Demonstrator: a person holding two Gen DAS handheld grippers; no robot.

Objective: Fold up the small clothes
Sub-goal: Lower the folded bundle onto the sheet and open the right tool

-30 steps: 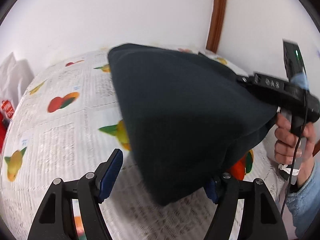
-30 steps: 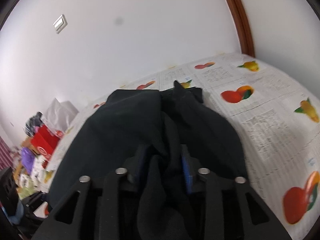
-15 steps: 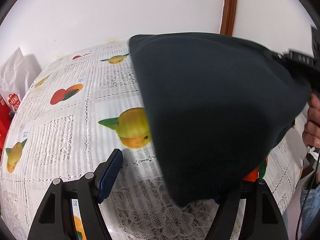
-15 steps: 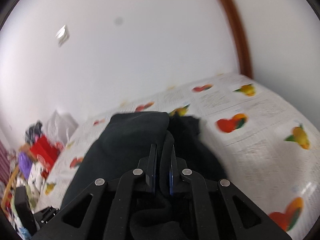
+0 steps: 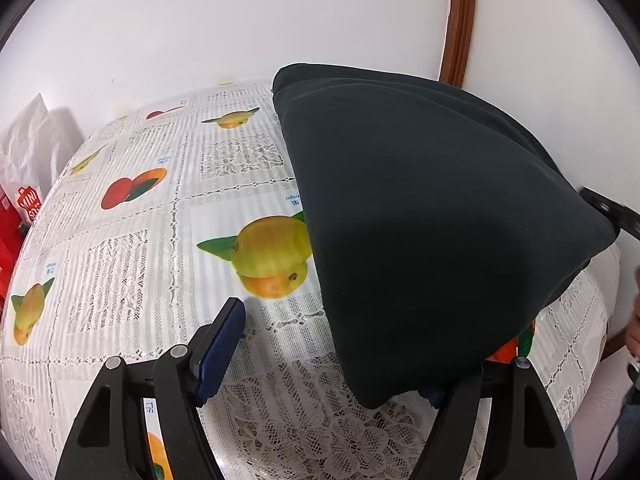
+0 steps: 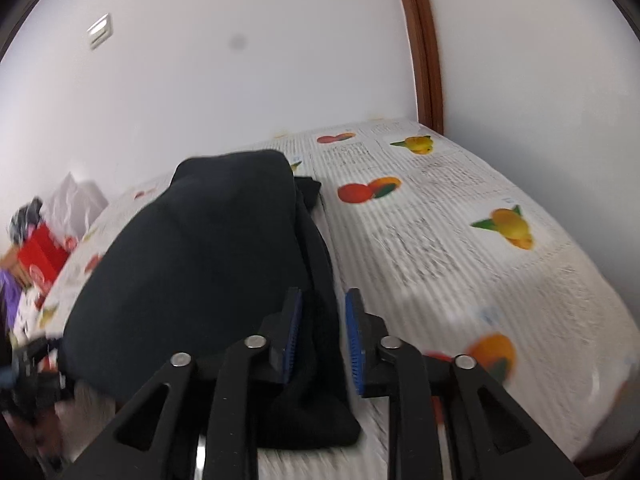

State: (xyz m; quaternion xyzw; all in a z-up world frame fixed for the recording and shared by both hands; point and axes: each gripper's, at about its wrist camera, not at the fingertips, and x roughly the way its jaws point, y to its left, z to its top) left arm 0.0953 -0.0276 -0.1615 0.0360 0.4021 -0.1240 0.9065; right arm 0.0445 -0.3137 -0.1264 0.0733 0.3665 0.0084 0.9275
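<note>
A dark navy garment (image 5: 432, 216) is stretched above the fruit-print tablecloth (image 5: 132, 248). It covers the right side of the left wrist view. My left gripper (image 5: 332, 364) is open; its left finger (image 5: 218, 344) is bare and the cloth's lower corner hangs over the right finger. In the right wrist view the same garment (image 6: 208, 248) lies bunched ahead, with a fold of it between the fingers of my right gripper (image 6: 322, 340). Those jaws stand slightly apart, with a gap beside the right pad.
The table stands against a white wall with a brown door frame (image 5: 460, 20). A white plastic bag (image 5: 24, 148) and a red bag (image 5: 16, 216) are off the table's left edge. Clutter (image 6: 28, 248) shows at left in the right wrist view.
The right gripper's jaws have parted from tightly shut on the cloth. The garment has dropped lower and further from the left camera. The right view is blurred by motion.
</note>
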